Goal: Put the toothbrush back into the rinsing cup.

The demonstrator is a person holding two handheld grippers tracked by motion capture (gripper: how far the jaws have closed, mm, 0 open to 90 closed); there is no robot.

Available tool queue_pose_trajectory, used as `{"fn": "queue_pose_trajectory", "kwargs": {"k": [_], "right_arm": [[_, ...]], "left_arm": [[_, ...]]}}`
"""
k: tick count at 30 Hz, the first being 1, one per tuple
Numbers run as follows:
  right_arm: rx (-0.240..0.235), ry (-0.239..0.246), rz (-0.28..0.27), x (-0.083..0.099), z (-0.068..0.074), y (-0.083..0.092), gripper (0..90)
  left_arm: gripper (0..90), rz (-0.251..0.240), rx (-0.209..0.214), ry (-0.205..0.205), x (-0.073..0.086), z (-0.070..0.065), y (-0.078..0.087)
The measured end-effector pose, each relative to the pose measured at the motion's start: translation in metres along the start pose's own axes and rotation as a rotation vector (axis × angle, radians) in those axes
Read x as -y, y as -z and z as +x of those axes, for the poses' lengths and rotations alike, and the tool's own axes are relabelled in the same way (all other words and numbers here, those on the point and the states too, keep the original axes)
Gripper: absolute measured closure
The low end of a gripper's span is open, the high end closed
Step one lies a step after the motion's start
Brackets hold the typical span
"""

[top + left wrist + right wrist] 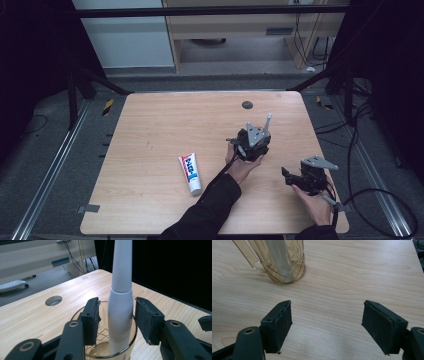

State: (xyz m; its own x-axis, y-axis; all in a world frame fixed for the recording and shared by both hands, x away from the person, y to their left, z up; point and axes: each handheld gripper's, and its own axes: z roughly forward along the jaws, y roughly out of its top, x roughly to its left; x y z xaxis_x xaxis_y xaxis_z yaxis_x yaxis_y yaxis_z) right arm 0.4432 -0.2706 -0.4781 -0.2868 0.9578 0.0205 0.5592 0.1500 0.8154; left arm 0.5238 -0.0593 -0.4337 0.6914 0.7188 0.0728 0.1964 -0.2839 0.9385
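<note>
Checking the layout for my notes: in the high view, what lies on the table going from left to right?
Toothpaste tube → left gripper, over the glass mug holding the white toothbrush → right gripper.

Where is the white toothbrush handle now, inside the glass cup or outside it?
Inside: the toothbrush handle stands in the glass cup.

A wooden table (150,125) with round corners fills the middle. A white tube of toothpaste (190,173) with blue and red letters lies flat on it, near the front edge, a bit left of the middle. A small round hole (247,105) sits near the far edge. Behind the table stands a light wood cabinet (240,25). Black cables (380,195) lie on the grey floor at the right.
</note>
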Motion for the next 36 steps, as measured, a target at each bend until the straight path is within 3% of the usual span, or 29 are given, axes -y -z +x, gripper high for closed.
{"fn": "queue_pose_trajectory", "kwargs": {"k": [8, 14, 18, 23, 29, 32, 36], "right_arm": [[0.003, -0.002, 0.001, 0.0, -0.001, 0.001, 23.0], [0.006, -0.004, 0.002, 0.0, 0.0, 0.0, 22.4], [0.004, -0.005, 0.004, 0.0, 0.001, 0.001, 22.2], [0.003, -0.01, 0.002, 0.0, 0.002, 0.001, 22.0], [0.005, -0.008, 0.003, 0.0, 0.002, 0.002, 21.9], [0.005, -0.008, 0.003, 0.0, 0.002, 0.003, 21.9], [0.008, 0.003, -0.002, -0.001, 0.003, 0.004, 22.4]], "left_arm": [[46.6, 0.008, 0.009, -0.02, 0.001, 0.004, 0.016], [43.6, 0.019, 0.047, -0.018, 0.004, 0.01, 0.038], [43.1, 0.025, 0.032, -0.048, 0.004, 0.018, 0.058], [42.0, 0.033, 0.007, -0.063, 0.001, 0.036, 0.086], [39.7, 0.048, -0.028, -0.03, 0.002, 0.068, 0.12], [39.5, 0.057, -0.053, 0.001, 0.007, 0.085, 0.136], [39.3, 0.073, -0.091, 0.012, 0.016, 0.103, 0.154]]}}
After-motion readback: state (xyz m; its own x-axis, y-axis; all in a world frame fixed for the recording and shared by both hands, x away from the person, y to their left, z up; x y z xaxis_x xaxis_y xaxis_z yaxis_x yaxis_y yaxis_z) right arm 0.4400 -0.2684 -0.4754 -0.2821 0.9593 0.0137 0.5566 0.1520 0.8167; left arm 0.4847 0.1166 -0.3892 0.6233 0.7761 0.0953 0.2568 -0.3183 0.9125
